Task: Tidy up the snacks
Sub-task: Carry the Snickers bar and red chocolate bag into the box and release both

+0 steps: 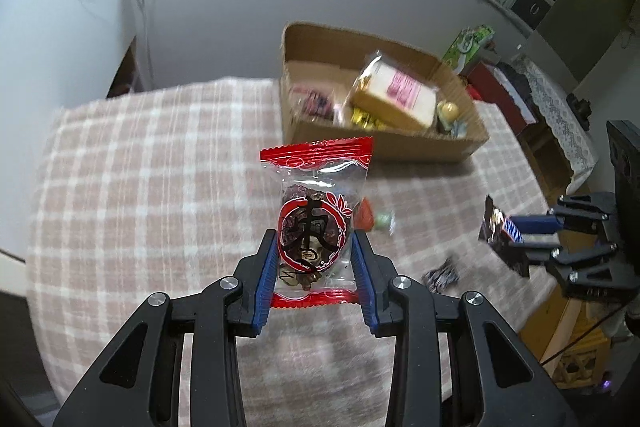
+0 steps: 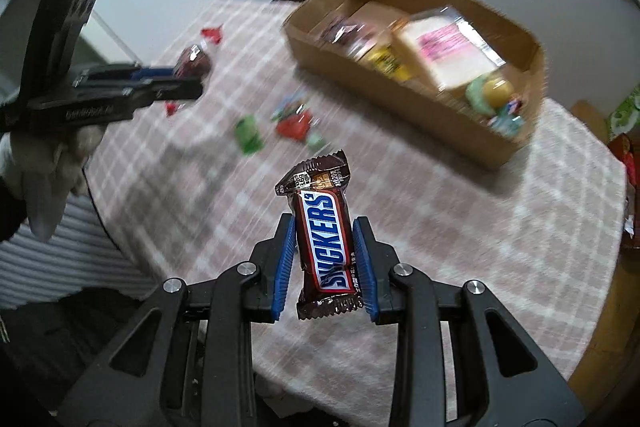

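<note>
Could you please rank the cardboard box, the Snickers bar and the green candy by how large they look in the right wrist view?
1. Cardboard box, clearly largest.
2. Snickers bar, though nearness to the camera inflates it.
3. Green candy, smallest.

The left wrist view looks forward and down along its own jaws, from above the near edge of the pink-and-white checked cloth surface (image 1: 160, 163), with the open brown cardboard box (image 1: 384, 143) beyond at one o'clock. The right wrist view looks likewise from above the same surface (image 2: 480, 227), further right, the box (image 2: 400, 83) at one o'clock and closer. Both share the cloth, the box and the loose small wrapped sweets (image 2: 276, 127) between. Each sees the other: right gripper (image 1: 504, 239) at three o'clock, left gripper (image 2: 188, 79) at ten o'clock.
</note>
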Tool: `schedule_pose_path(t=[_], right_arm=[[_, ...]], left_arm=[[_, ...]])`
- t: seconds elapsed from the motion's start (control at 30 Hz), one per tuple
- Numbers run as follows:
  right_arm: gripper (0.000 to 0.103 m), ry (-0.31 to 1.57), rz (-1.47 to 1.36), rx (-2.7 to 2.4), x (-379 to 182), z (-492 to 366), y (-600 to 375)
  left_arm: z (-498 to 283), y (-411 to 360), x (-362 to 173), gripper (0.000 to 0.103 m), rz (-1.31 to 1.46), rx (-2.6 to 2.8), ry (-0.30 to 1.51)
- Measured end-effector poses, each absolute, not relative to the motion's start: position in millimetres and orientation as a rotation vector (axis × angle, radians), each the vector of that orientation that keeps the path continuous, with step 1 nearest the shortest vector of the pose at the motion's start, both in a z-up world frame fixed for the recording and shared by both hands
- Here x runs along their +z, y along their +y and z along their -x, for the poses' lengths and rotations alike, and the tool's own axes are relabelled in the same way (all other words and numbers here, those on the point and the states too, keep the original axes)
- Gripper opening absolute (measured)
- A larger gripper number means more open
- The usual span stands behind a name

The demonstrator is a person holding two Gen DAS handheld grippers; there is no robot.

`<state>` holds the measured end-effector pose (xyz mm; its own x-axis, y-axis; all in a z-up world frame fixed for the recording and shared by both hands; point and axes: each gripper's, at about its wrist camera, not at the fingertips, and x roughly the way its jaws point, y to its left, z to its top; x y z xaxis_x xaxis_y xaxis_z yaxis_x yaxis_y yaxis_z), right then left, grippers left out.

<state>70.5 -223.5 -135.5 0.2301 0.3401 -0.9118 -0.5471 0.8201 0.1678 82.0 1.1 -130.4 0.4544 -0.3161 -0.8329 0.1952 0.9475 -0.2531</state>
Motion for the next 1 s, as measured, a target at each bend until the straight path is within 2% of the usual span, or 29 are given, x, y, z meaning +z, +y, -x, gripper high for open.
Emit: schedule_pose_path(t=[0.47,1.0], right_arm=[[0.031,1.065,0.128,0.482,-81.2,-138.8,-274.5],[0.031,1.051,0.063,0.398,-83.9,-214.2,-291.4]], left_arm=[[-126.5,-15.9,-102.2,0.034,0.102,-0.343,0.982],[-185.1,-33.1,-103.7,0.034,0.112,-0.344,0.984]])
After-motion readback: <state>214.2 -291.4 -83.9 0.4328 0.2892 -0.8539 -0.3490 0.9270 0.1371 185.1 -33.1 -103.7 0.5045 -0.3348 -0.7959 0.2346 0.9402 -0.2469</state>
